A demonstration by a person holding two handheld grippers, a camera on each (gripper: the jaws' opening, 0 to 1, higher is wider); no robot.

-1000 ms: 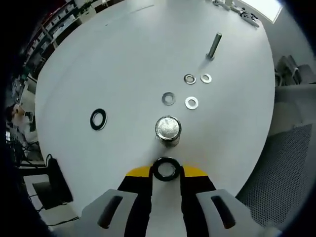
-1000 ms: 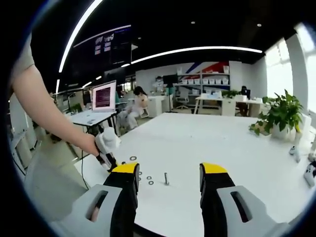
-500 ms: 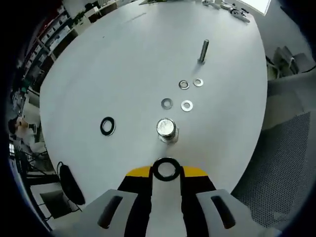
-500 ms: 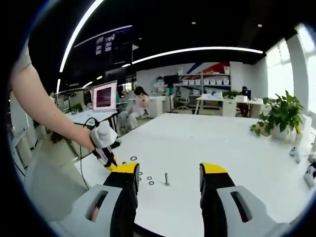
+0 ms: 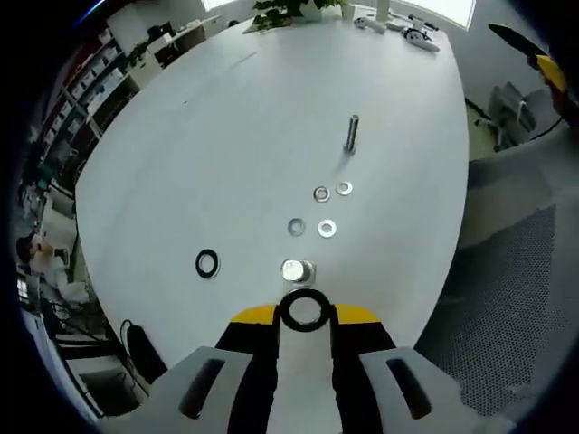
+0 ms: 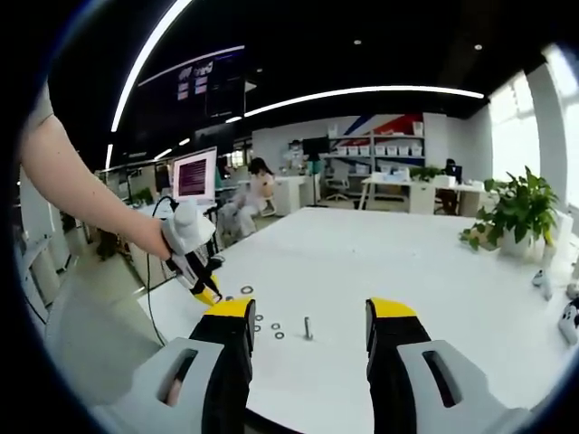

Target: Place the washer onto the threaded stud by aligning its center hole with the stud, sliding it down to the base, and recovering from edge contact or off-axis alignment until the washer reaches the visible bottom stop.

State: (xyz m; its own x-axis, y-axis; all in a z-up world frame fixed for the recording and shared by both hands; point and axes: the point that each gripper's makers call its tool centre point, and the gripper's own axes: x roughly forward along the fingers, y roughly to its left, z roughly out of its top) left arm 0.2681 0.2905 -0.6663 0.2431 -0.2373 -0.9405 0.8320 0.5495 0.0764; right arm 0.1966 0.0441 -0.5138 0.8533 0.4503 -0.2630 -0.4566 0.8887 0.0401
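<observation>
Left gripper view, looking down: big white table (image 5: 226, 136) w/ rounded edge takes most of the scene, dark mesh floor off to one side. At the bottom, left claw (image 5: 305, 314) is clamped on a black washer (image 5: 305, 310), held flat-on to the camera btwn the yellow-tipped jaws, above the table & off the stud. Just past it on the table stands a short shiny metal cylinder (image 5: 296, 270), seen end-on. Further out, threaded stud (image 5: 351, 133) stands upright, well apart from the held washer. Btwn cylinder & stud lie four small silver washers (image 5: 321, 194), loosely grouped, flat on the table. A second black washer (image 5: 207, 264) lies flat by itself, off to the side nr the table edge. Potted plant (image 5: 289, 9) at the far end of the table.

Right gripper view: right claw (image 6: 309, 316) hangs open, nothing btwn the jaws, over the same table (image 6: 407, 262) in an office w/ desks & shelving behind. Stud (image 6: 308, 327) & the small washers (image 6: 277, 334) are tiny btwn its jaws, too small for detail. Left claw (image 6: 201, 287) shows at the side, held by a person's hand (image 6: 158, 242) above the table edge; a green plant (image 6: 516, 212) sits at the table's other side.
</observation>
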